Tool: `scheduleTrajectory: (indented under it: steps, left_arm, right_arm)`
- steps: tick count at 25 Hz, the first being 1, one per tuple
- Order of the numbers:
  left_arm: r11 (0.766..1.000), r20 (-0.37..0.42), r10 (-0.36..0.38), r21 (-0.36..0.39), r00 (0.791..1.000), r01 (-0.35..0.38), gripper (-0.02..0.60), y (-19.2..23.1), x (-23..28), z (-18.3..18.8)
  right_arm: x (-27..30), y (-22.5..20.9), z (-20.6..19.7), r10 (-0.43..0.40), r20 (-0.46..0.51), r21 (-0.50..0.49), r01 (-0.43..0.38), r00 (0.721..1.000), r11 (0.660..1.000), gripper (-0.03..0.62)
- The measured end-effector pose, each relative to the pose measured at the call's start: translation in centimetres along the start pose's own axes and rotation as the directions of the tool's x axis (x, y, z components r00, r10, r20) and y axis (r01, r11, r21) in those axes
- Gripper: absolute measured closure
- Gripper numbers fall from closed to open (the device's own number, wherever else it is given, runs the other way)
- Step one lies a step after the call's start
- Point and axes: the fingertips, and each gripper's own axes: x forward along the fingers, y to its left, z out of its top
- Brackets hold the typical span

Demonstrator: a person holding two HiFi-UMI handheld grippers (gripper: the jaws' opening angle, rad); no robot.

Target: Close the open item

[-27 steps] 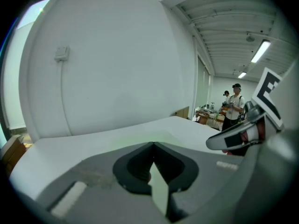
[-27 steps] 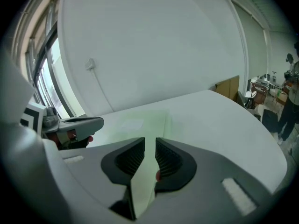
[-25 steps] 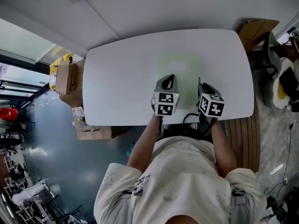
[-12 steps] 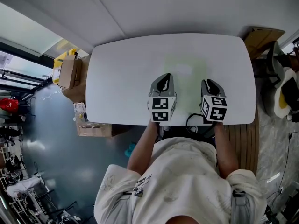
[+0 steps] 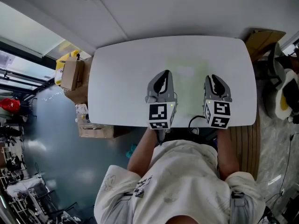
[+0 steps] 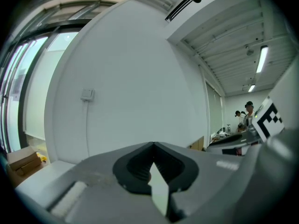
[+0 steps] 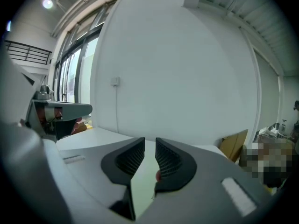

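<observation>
On the white table (image 5: pixel 121 78) the only mark I see is a faint pale green rectangle (image 5: pixel 184 85) between and beyond the two grippers; what it is I cannot tell. My left gripper (image 5: pixel 162 74) hangs above the table's near half with its tips touching and nothing between them. In the left gripper view that gripper (image 6: pixel 153 146) points nearly level at the white wall. My right gripper (image 5: pixel 214 78) hovers beside it, to the right. Its jaws stand a narrow gap apart, empty, as the right gripper view shows (image 7: pixel 149 148).
Cardboard boxes (image 5: pixel 72 73) stand on the floor left of the table, and another one (image 5: pixel 264 38) sits at its far right corner. A black cable (image 5: pixel 196 121) loops at the near edge. A wall socket (image 6: pixel 87 94) is ahead. People (image 6: pixel 247 111) stand far off.
Both grippers have lifted off the table's near edge toward the camera and tipped up closer to level. Their jaws look unchanged.
</observation>
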Motion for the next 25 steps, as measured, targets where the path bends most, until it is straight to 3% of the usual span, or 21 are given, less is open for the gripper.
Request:
scheduleTrajectory:
  steps: [7,15,25]
  left_arm:
    - [0.999,0.104,0.026,0.044,0.994,-0.031,0.58,0.0,-1.6,4.0]
    - [0.997,0.219,0.076,0.012,0.973,-0.08,0.58,0.2,-3.6,7.7]
    - [0.99,0.313,0.104,0.054,0.944,-0.128,0.58,0.5,-5.6,10.6]
  right_arm:
    - [-1.4,0.7,3.8,-0.011,0.1,-0.05,0.016,0.995,0.999,0.52]
    - [-3.3,1.2,7.5,-0.02,0.218,-0.092,0.041,0.976,0.995,0.52]
    - [-6.1,1.9,11.8,-0.027,0.381,-0.158,0.094,0.924,0.983,0.52]
